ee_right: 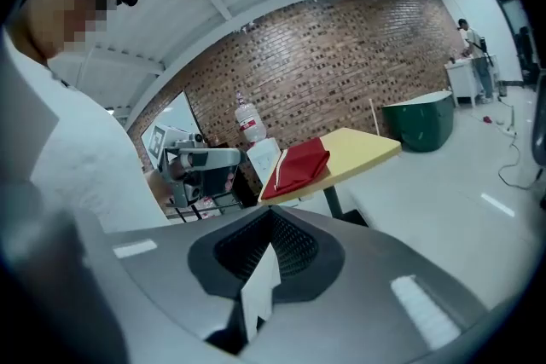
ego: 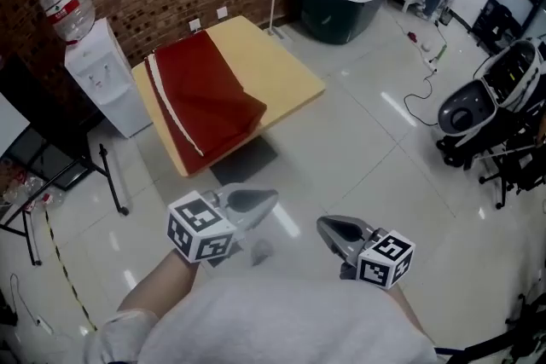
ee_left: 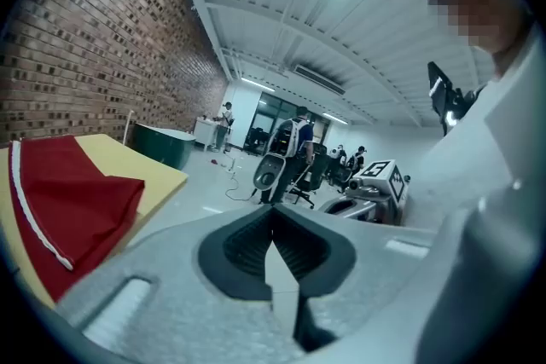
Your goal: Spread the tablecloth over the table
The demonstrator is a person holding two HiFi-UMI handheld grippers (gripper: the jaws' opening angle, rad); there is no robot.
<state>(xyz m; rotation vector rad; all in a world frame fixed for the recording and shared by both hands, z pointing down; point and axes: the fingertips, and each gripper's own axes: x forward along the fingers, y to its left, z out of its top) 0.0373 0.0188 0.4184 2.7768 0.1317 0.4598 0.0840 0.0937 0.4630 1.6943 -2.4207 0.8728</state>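
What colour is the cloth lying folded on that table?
The tablecloth is deep red with a thin white edge strip, folded on the yellow table. It shows best in the head view.

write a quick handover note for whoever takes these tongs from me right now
Left tongs: shut, empty, held over the floor short of the table.
Right tongs: shut, empty, beside the left, also short of the table.
Tablecloth: red, folded, lying on the left part of the yellow table top in the head view; the right part is bare.
Done: nothing yet, the cloth is not unfolded.
Left: step up to the table, grip the cloth by its edge, open it out and spread it over the whole top.
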